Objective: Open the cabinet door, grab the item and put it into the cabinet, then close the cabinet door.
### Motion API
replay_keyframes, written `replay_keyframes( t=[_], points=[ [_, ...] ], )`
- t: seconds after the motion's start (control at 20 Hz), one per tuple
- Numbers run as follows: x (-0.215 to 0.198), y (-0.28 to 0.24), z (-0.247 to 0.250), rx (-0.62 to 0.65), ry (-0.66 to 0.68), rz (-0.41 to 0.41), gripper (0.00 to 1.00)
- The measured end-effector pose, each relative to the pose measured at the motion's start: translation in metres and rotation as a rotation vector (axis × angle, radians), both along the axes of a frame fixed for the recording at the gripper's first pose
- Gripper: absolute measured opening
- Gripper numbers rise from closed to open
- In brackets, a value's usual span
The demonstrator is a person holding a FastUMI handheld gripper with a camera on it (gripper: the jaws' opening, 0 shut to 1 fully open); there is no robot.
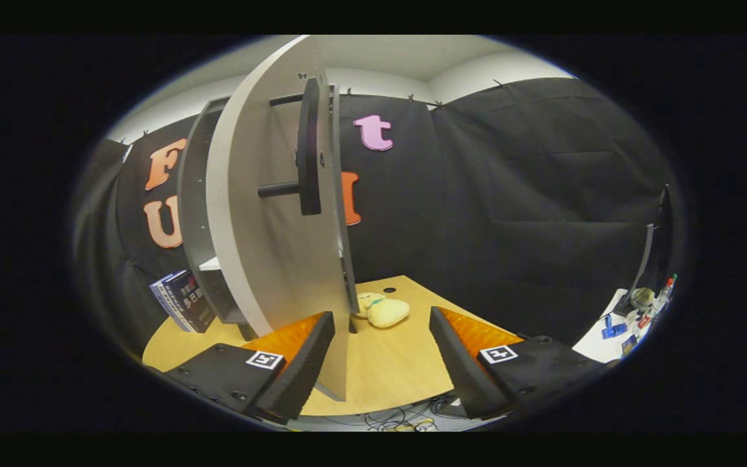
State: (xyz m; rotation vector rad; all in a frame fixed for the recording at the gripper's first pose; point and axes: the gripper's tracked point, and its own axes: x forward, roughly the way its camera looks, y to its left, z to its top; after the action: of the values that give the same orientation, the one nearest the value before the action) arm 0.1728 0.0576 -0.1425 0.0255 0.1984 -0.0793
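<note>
The jaws of the gripper point(381, 363) are spread apart, holding nothing. The flat grey cabinet door point(270, 259) stands open at near left. The soft yellow plush toy point(383, 311) lies beyond on the wooden table point(386, 370).

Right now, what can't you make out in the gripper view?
- Cabinet interior: hidden by the open cabinet door.
- Plush toy: partly behind the door's edge, shape unclear.
- Clutter on the side table: too small to identify.
- Gripper: open, holding nothing.
</note>
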Motion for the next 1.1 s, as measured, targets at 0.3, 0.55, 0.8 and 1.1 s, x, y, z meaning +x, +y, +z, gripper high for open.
replay_keyframes(
  t=[0.3, 0.55, 0.8, 1.1],
  points=[
    [0.014, 0.066, -0.008, 0.032, -0.01, 0.098, 0.95],
    [0.03, 0.125, -0.017, 0.064, -0.006, 0.195, 0.95],
    [0.045, 0.17, -0.022, 0.087, -0.003, 0.253, 0.97],
    [0.084, 0.201, -0.017, 0.054, 0.006, 0.291, 0.97]
  ],
)
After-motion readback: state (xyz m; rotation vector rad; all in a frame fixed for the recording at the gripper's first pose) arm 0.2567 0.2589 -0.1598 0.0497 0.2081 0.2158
